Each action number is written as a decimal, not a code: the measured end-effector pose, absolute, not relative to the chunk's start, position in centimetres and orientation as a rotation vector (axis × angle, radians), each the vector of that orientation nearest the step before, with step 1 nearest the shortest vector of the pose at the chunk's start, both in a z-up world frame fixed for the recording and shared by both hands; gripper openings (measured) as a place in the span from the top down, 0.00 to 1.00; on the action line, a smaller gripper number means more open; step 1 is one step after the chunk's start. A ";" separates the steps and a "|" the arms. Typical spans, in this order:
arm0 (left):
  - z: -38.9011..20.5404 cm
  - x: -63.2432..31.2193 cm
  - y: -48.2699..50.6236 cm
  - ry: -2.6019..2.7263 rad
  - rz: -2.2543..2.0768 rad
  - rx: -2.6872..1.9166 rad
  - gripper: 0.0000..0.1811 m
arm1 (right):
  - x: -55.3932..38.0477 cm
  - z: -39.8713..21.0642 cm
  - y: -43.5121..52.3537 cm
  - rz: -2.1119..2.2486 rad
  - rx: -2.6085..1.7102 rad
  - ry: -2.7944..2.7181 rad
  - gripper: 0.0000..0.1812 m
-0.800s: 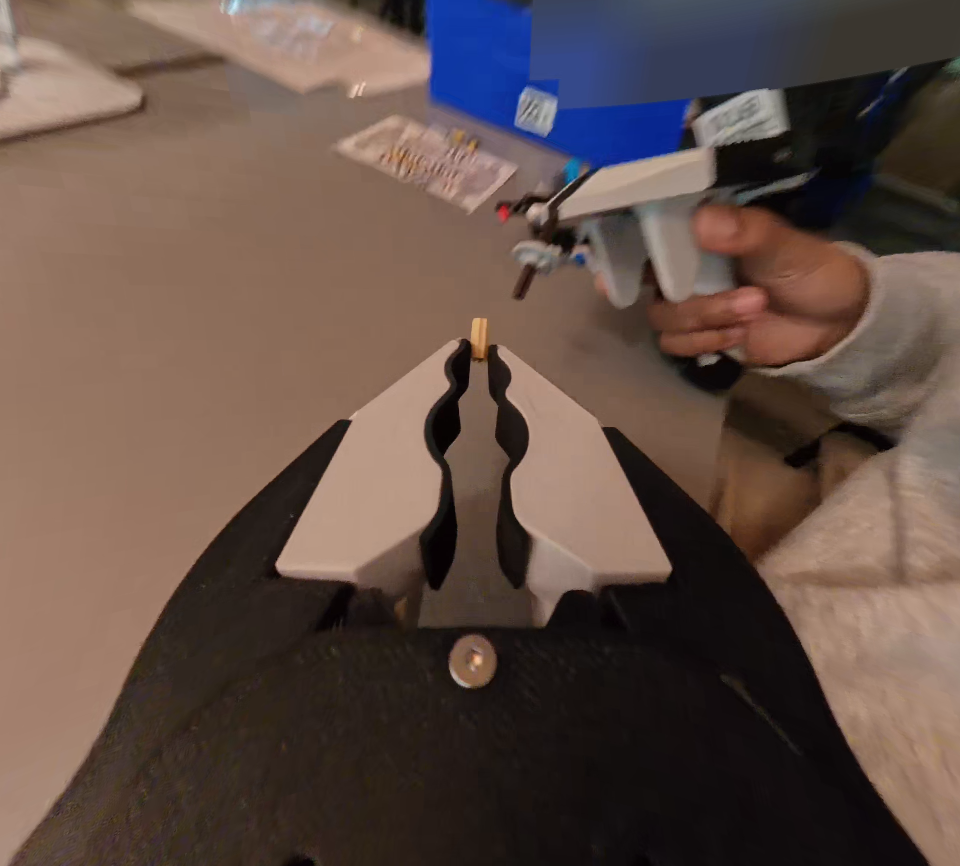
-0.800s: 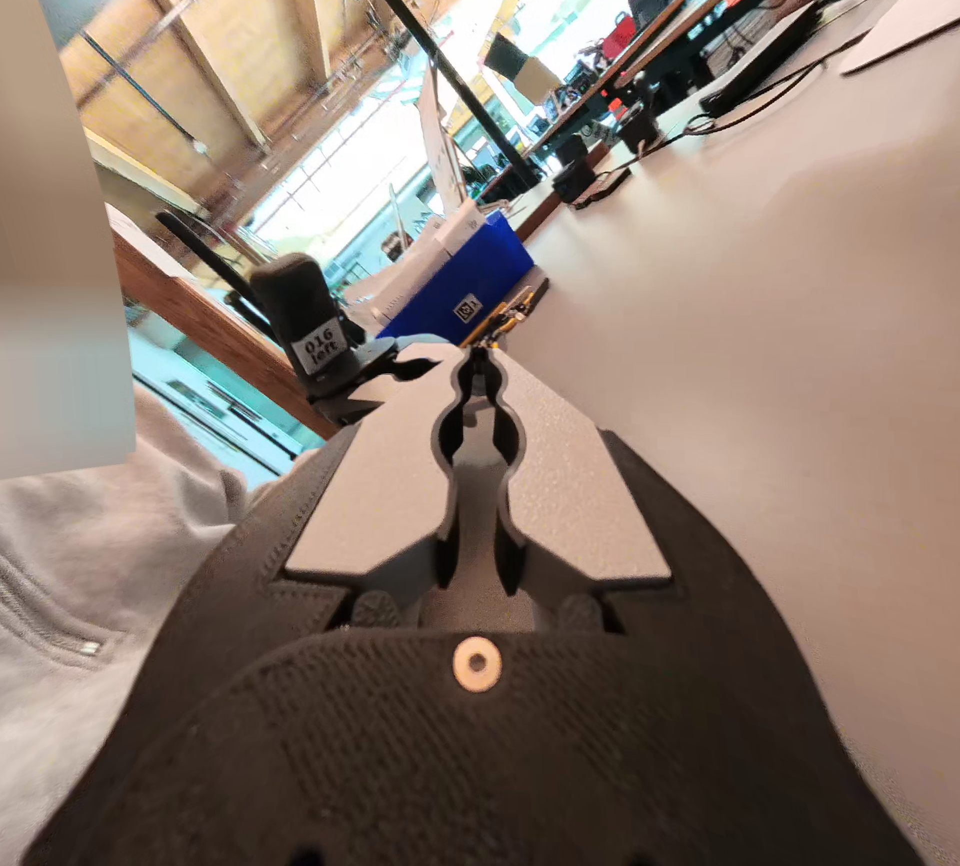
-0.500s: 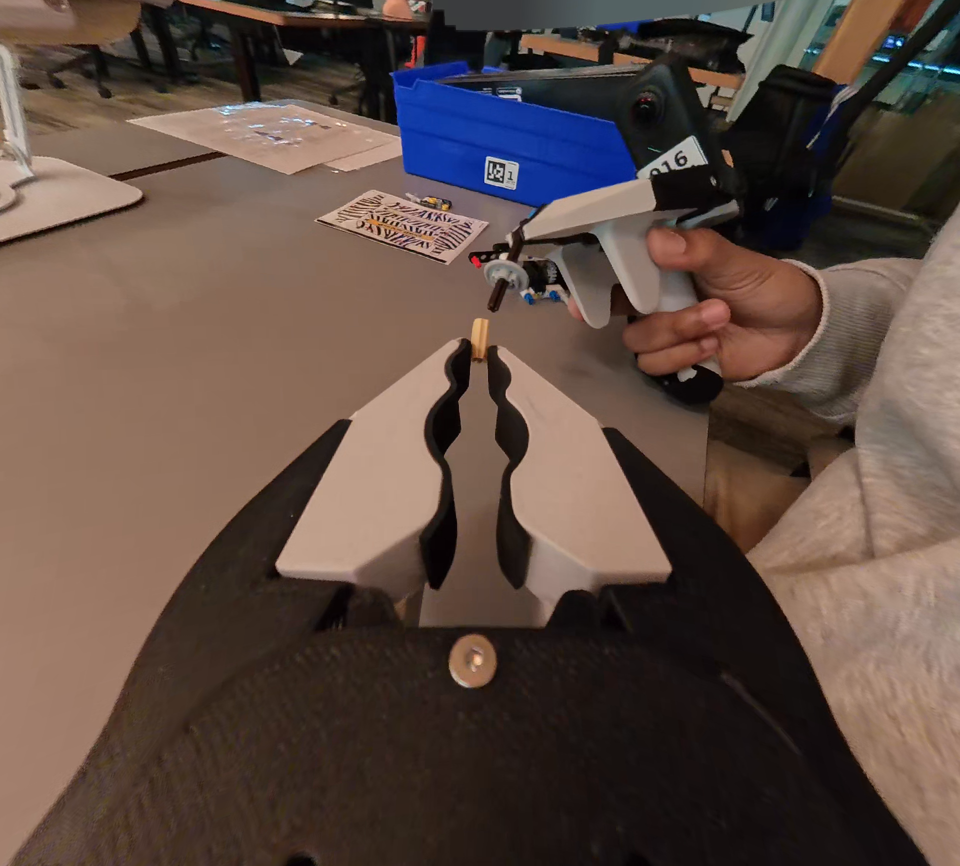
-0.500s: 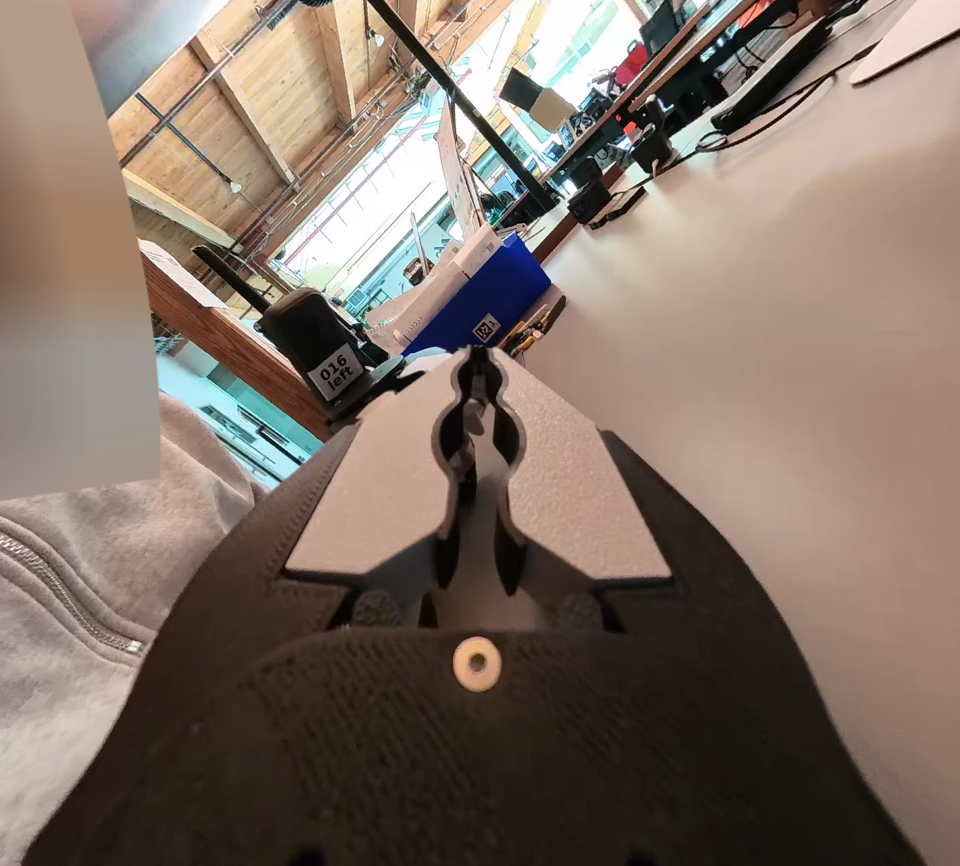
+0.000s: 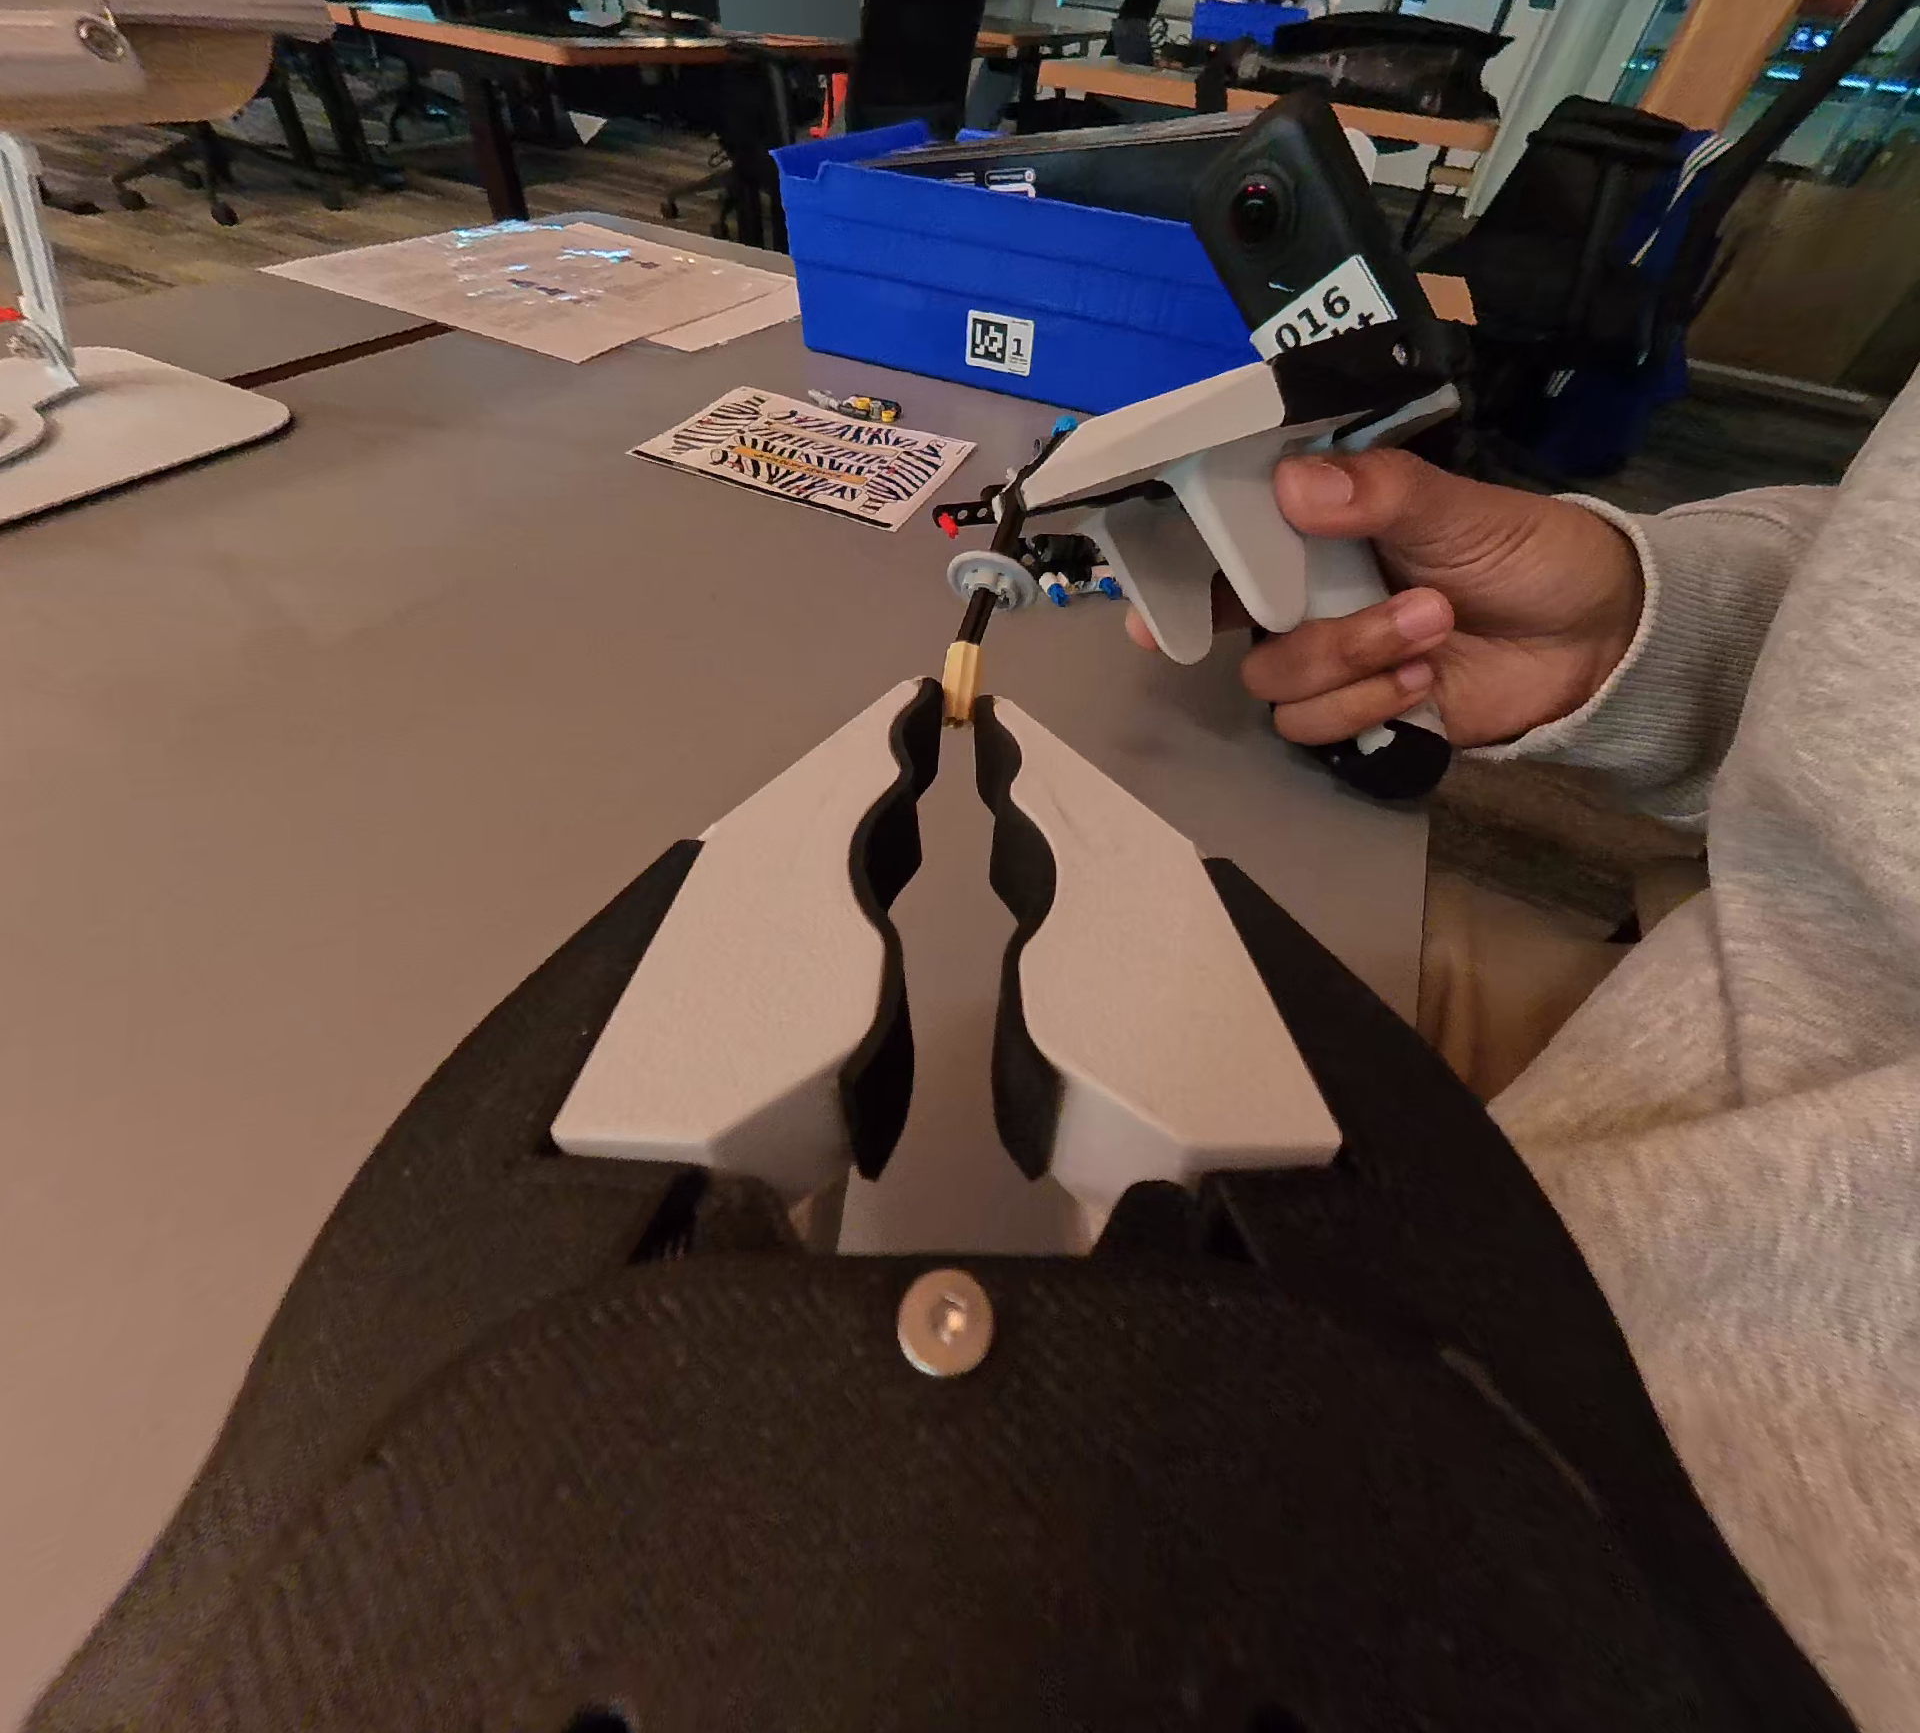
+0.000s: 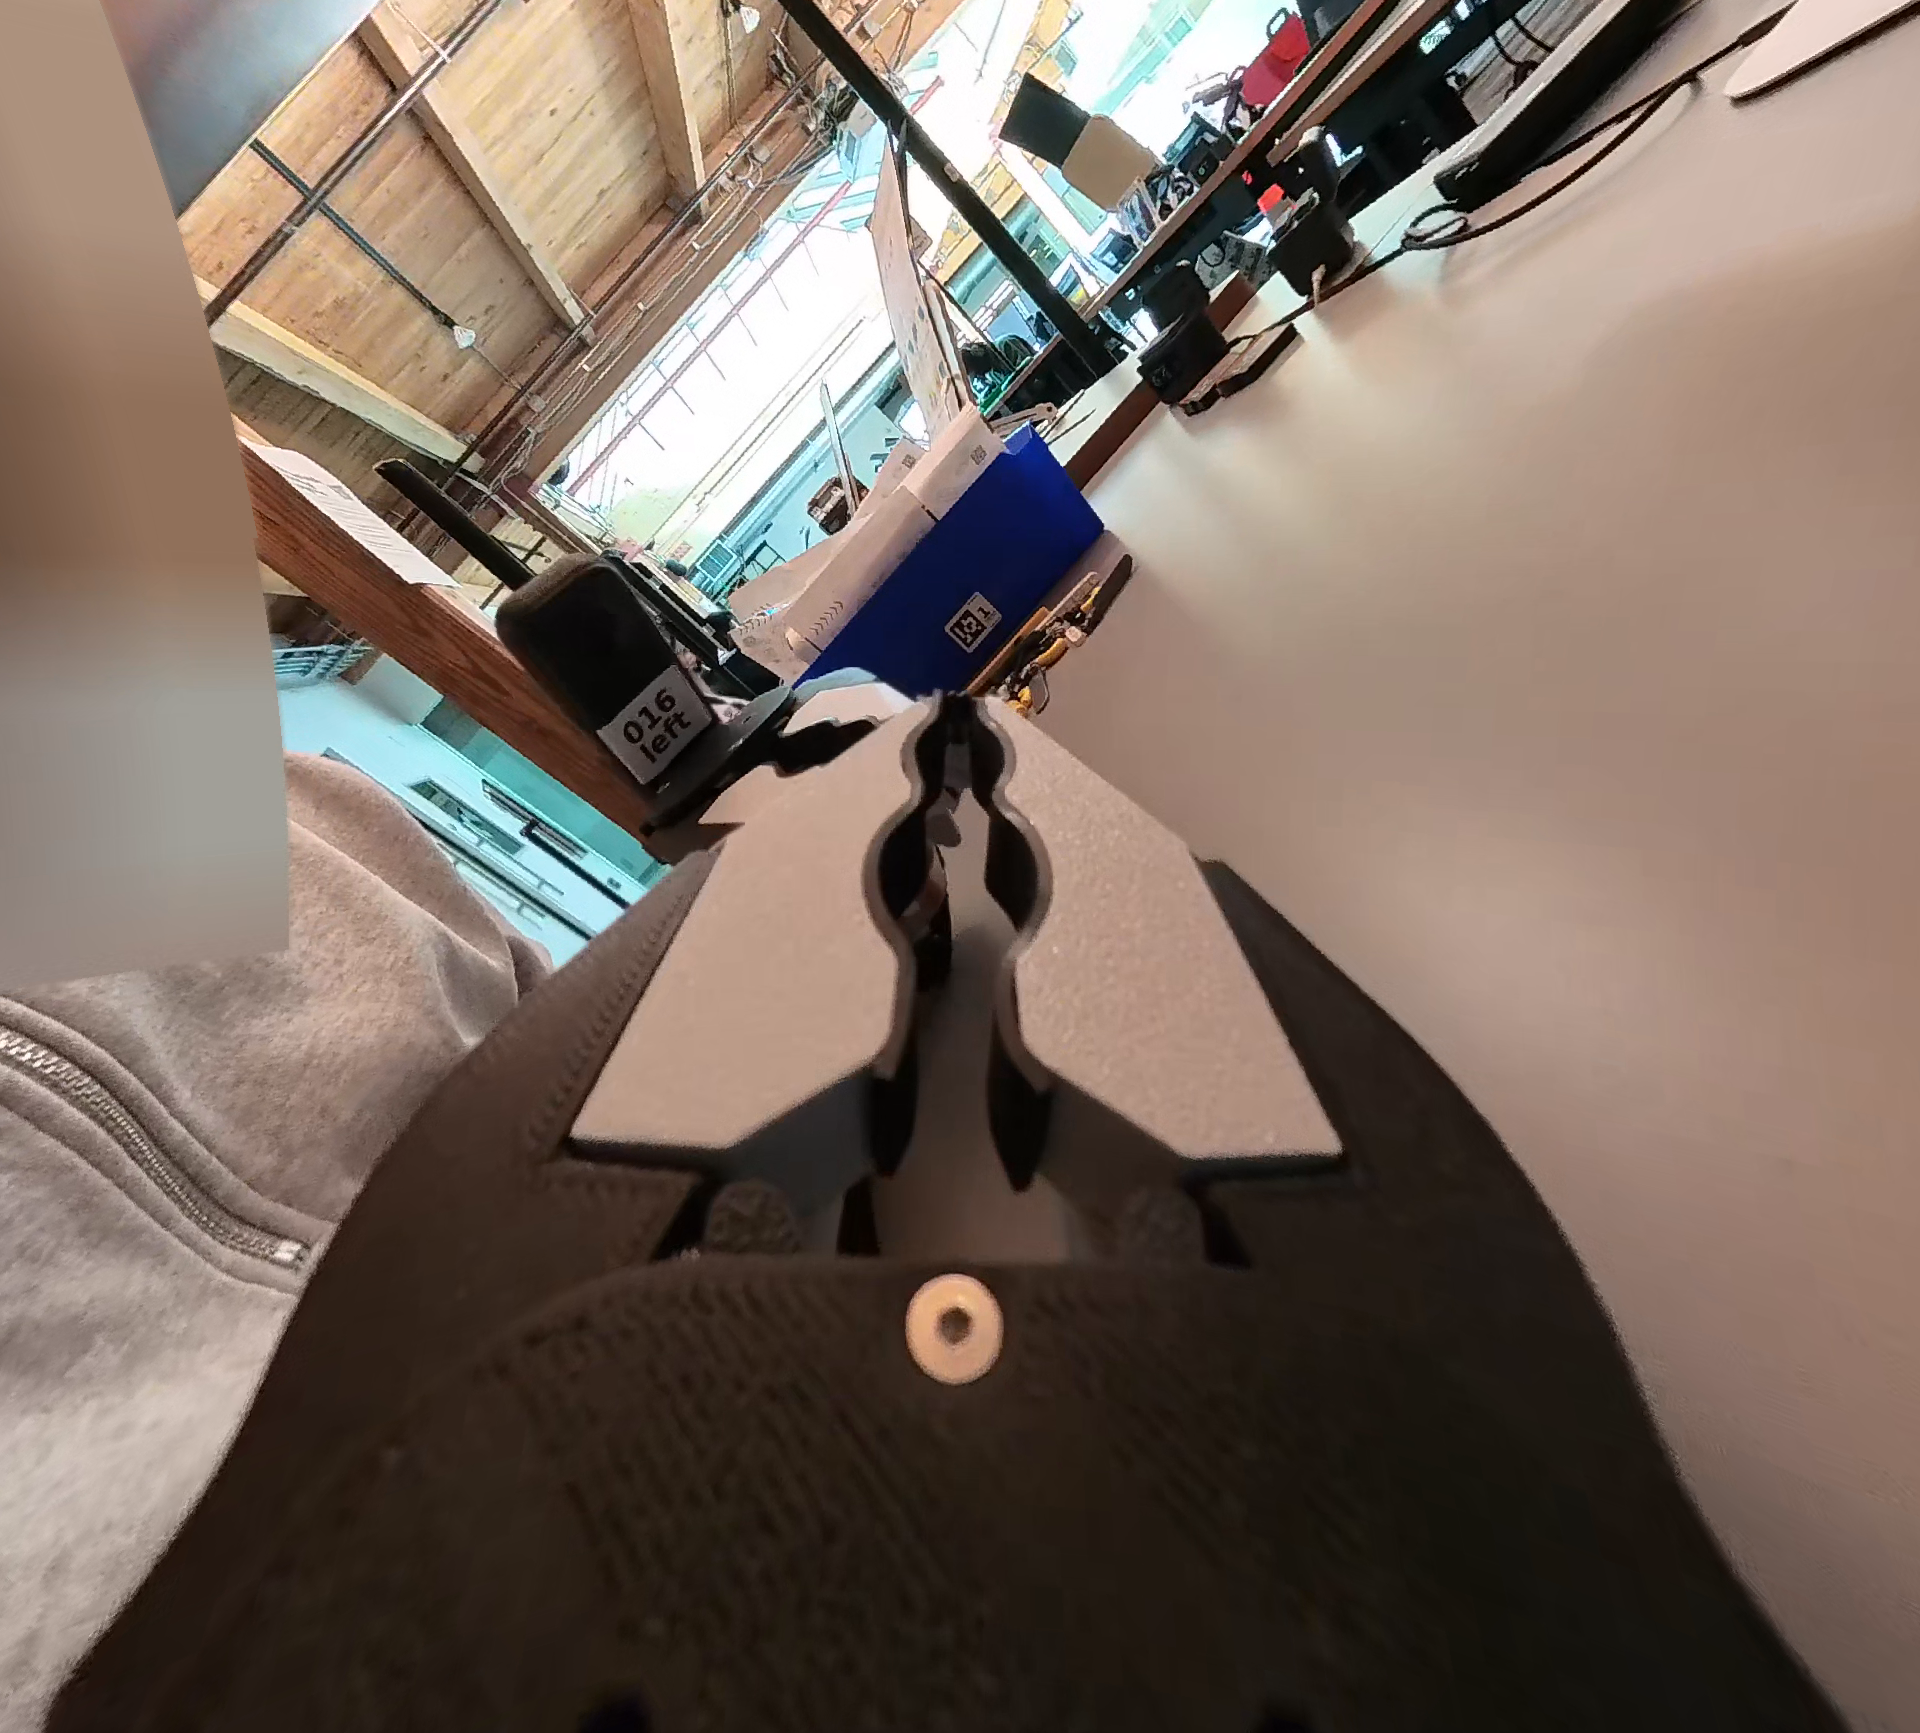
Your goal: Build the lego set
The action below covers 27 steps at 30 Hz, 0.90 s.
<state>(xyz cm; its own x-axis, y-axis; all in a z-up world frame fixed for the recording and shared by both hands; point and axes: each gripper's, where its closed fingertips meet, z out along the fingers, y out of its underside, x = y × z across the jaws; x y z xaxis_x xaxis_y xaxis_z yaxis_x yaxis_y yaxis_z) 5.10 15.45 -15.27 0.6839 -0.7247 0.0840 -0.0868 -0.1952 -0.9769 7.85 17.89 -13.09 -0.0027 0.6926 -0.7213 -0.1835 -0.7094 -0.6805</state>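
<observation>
A: The right gripper, clenched on the lego assembly, has come in; its black axle now meets the left tongs' tips.

B: The left gripper pinches the tan bush, touching the axle end. Threading looks begun.

The bin is bright blue, with a small white tag printed in black on its front. Just in front of the bin lies a white sheet with black zebra stripes and a little orange. Left of the bin, the papers are white. The table around the bin is plain grey. Right of the bin, the right gripper is light grey with a black camera. It holds a black axle with a pale grey disc. The left gripper has grey fingers with black pads, and the small piece in it is tan.
</observation>
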 end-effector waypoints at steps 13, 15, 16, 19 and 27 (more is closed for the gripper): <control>-15.2 5.2 15.0 0.714 -0.632 -1.666 0.98 | 8.0 -13.4 17.3 1.842 -1.698 -0.584 0.99; -15.0 5.2 15.0 0.705 -0.637 -1.655 0.98 | 8.0 -13.3 17.3 1.879 -1.694 -0.550 0.99; -15.0 5.1 15.0 0.704 -0.637 -1.653 0.98 | 7.9 -13.3 17.3 1.886 -1.694 -0.538 0.99; -14.9 5.0 15.0 0.696 -0.628 -1.649 0.99 | 7.9 -13.5 17.3 1.868 -1.711 -0.539 0.99; -15.1 5.1 15.0 0.701 -0.628 -1.658 0.99 | 7.9 -13.8 17.3 1.884 -1.729 -0.533 0.99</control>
